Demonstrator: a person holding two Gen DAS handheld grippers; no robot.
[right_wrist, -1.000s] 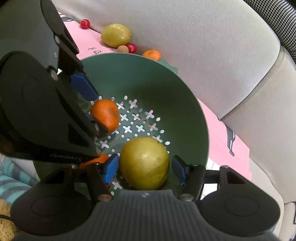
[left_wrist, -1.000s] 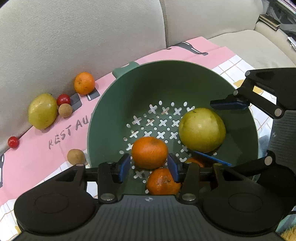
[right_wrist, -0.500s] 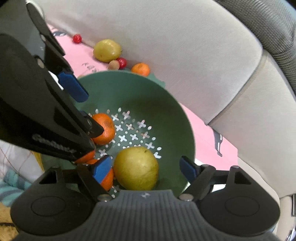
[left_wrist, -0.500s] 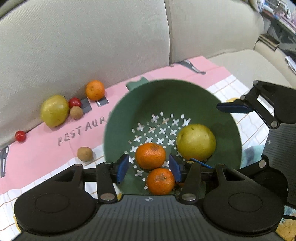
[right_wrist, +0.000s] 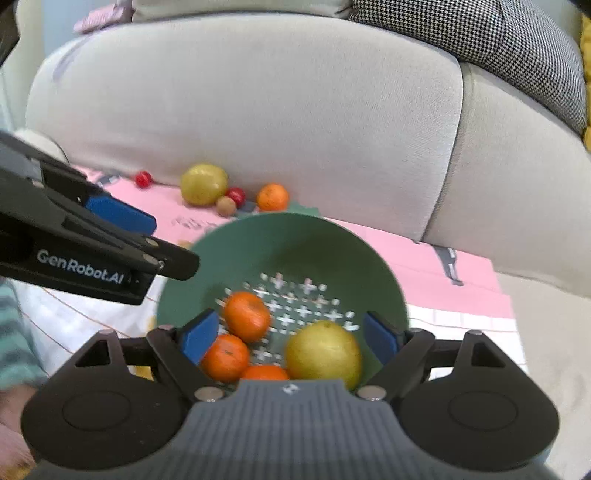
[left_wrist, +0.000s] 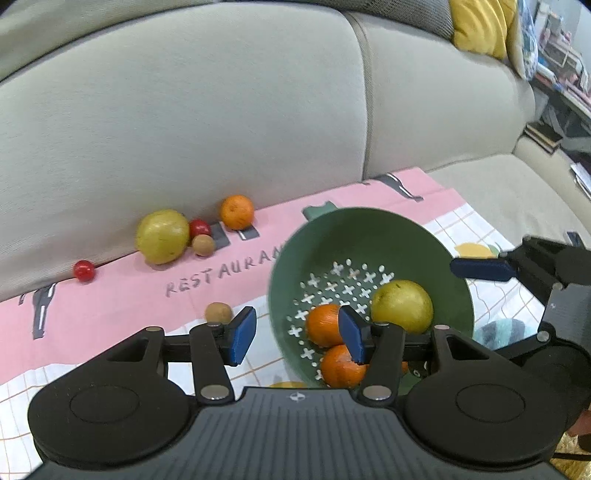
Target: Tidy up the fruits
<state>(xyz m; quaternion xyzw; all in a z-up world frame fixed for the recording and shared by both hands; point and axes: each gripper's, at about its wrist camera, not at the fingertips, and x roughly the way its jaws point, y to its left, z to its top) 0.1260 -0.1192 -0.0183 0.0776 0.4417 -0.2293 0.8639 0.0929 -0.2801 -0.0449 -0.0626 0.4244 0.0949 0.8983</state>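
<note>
Colander ahead, fruit row behind it.
Colander lies before the right gripper, oranges left inside, pear right; loose fruits behind against sofa back.

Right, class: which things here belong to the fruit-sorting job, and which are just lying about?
Job:
colander
oranges in it
pear in it
loose pear
loose orange
red fruits
brown fruits
left gripper
right gripper

Lying about:
sofa
pink cloth
yellow cushion
</note>
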